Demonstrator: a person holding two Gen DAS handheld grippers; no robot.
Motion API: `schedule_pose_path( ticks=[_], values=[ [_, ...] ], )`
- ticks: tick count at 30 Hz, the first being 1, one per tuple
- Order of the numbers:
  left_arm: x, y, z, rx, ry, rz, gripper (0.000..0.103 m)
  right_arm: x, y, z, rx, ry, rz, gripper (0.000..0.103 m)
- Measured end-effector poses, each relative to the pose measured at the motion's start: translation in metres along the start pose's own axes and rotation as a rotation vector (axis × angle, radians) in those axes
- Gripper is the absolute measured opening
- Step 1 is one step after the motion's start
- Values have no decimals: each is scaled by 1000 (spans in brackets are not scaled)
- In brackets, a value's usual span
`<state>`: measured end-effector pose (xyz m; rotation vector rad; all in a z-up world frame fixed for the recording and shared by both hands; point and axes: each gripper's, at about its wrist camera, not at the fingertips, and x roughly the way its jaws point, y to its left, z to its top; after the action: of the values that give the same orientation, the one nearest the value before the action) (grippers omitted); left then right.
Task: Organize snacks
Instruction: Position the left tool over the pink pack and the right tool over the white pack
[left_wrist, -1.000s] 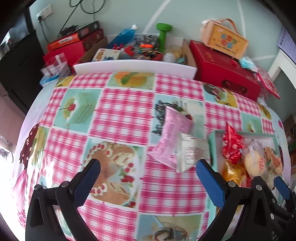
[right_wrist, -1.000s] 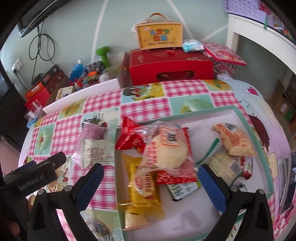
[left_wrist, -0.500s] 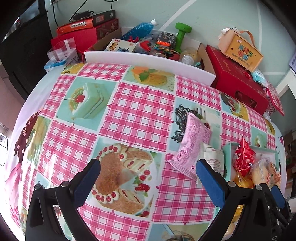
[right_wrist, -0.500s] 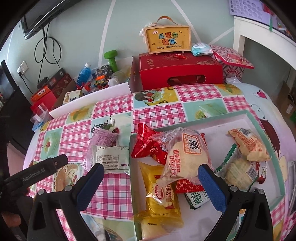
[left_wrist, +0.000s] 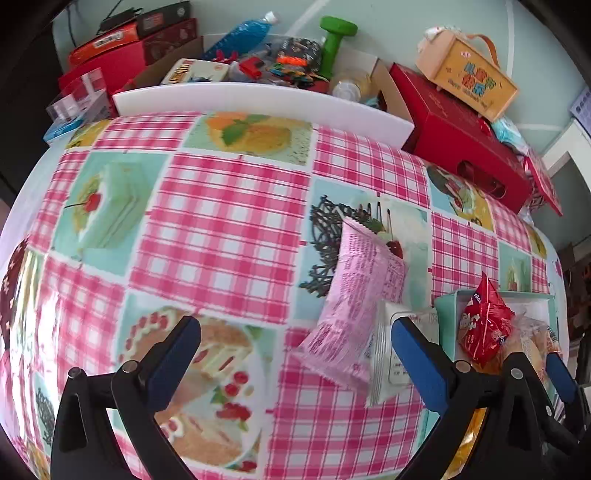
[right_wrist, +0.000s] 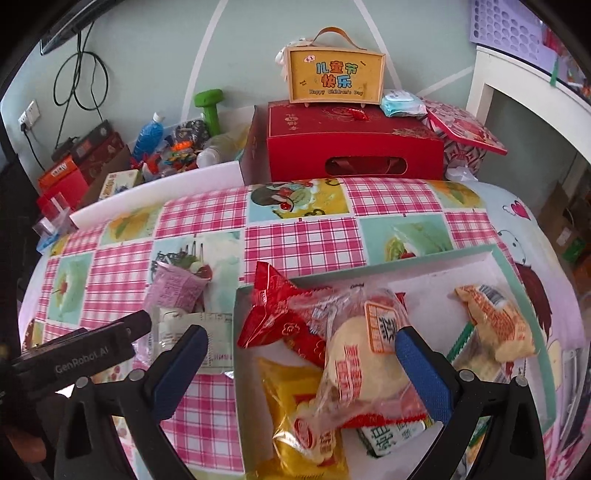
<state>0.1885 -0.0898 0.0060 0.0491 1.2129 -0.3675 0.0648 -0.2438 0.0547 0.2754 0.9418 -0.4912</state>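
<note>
Right wrist view: the right gripper (right_wrist: 297, 360) hangs wide and empty over the near end of the tray (right_wrist: 413, 260). Between its jaws lie a bun (right_wrist: 360, 363) in clear wrap and a yellow pack (right_wrist: 295, 417); its right pad touches or covers the bun's edge. Just ahead sits a red pack (right_wrist: 280, 314), leaning on the tray's left rim. Farther right in the tray lies an orange pack (right_wrist: 495, 325).

Left of that gripper, outside the tray, a white pack (right_wrist: 192, 334) and a pink pack (right_wrist: 173, 290) lie on the cloth (right_wrist: 299, 240), touching each other. These two look like the ones not yet sorted.

Left wrist view: the left gripper (left_wrist: 295, 345) is also wide and empty. The pink pack (left_wrist: 354, 299) lies between its jaws and a little ahead; the white pack (left_wrist: 388, 354) lies against its right jaw, next to the tray's corner.

Risks, as I judge them: closing the left gripper here could catch both overlapping packs, or push the white one under the tray rim. The two grippers are close, so reaching across could knock them together. Closing the right gripper could crush the soft bun.

Hard to tell: the pink pack is blurred, the white pack is partly hidden by the jaws, and the tray's near end is cut off.
</note>
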Motion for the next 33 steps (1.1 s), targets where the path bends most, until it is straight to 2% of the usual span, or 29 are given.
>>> schedule_pose_path(
  ticks=[6,13,18,26,29,33],
  values=[
    [17,-18,9,31,25,-20,102,3,1,4,-9,2,-3,103],
    [33,-21,26,9,41,-9,102,3,1,3,-12,5,-9,103],
    [38,-4,27,-38,49,-13,103,4,-3,3,-2,9,-15,103],
    [36,28,13,-94,43,73,102,2,-1,1,-8,8,-20,103],
    [32,39,6,-122,36,57,102,0,5,1,-23,5,-11,103],
    [19,48,-1,-132,12,43,93,-5,13,1,-39,-9,24,102]
  ],
)
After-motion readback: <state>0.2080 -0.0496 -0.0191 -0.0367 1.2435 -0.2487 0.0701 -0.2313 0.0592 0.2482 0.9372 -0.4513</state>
